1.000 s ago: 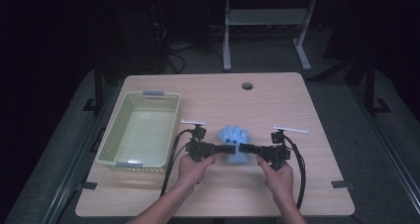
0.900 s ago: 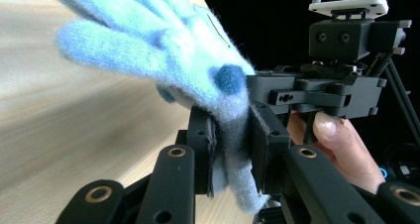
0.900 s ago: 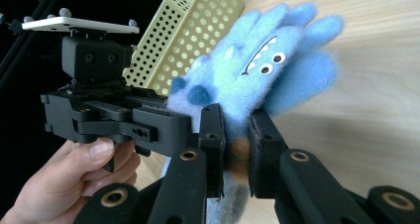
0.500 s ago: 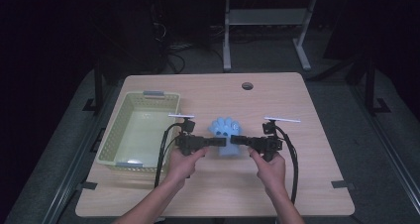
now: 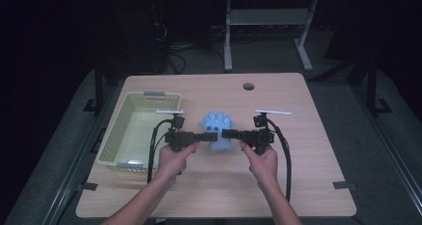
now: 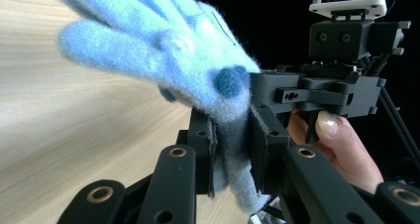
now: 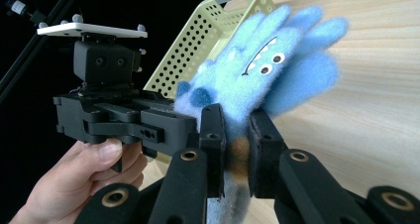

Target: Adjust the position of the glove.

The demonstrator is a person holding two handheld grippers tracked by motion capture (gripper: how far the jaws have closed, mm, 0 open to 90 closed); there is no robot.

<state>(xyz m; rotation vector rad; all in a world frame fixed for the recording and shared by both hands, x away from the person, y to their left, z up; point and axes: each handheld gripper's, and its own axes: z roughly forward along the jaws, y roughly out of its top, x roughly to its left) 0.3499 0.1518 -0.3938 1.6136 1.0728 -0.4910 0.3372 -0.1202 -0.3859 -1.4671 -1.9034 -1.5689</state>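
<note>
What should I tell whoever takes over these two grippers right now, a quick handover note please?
Left gripper: shut on the cuff end of the blue glove.
Right gripper: shut on the same glove from the opposite side.
Glove: fuzzy, with a monster face, held between both grippers above the table, just right of the yellow-green basket.
Done: glove is gripped by both sides and off the wood.
Left: probably carry it across and release it in the basket, which looks empty.
</note>
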